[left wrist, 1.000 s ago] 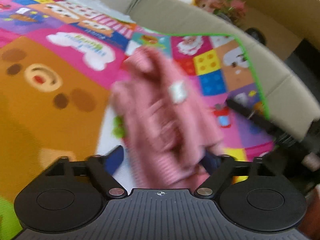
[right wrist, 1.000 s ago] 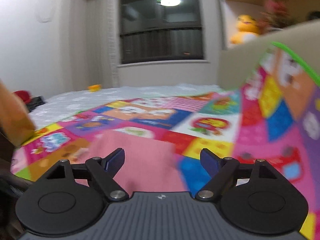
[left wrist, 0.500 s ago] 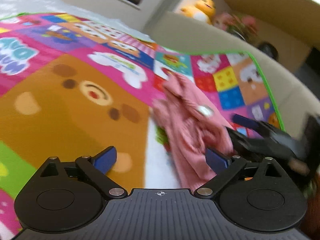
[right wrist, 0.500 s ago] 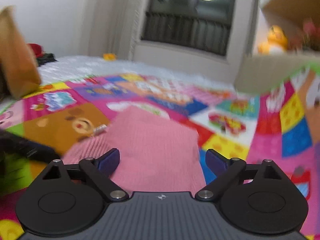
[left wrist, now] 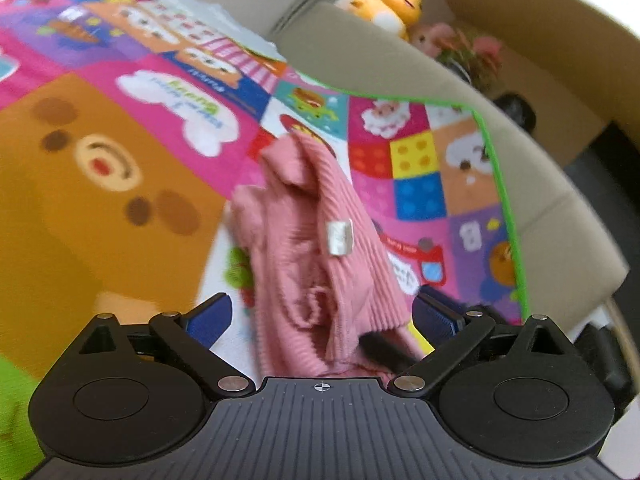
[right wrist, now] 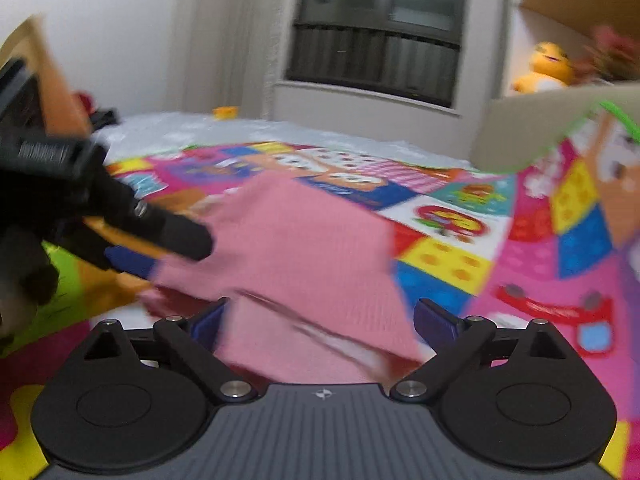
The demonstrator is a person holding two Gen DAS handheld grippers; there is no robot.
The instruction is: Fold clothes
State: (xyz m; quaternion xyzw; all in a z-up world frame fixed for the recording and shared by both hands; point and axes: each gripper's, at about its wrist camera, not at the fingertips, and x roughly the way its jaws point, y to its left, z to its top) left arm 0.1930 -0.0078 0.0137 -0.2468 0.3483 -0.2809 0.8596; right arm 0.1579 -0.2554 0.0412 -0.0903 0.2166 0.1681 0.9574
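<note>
A pink ribbed garment (left wrist: 320, 240) lies crumpled on the colourful play mat (left wrist: 120, 168), its white label (left wrist: 339, 237) facing up. My left gripper (left wrist: 322, 316) is open, hovering low with the garment's near end between its spread blue pads (left wrist: 208, 318). In the right wrist view the same garment (right wrist: 304, 248) looks flatter and runs in between the wide-apart fingers of my open right gripper (right wrist: 320, 316). The left gripper (right wrist: 152, 248) shows there at the garment's left edge. Nothing is clamped.
A beige padded edge (left wrist: 460, 92) borders the mat's green-trimmed far side (left wrist: 504, 184). Yellow plush toys (left wrist: 392, 4) and pink flowers (left wrist: 468, 48) sit behind it. A dark window (right wrist: 376, 28) and white bedding (right wrist: 192, 128) lie beyond the mat.
The left gripper has swung back over the garment, which now sits between its pads. The right gripper has closed in on the garment, and the left gripper has come into its view.
</note>
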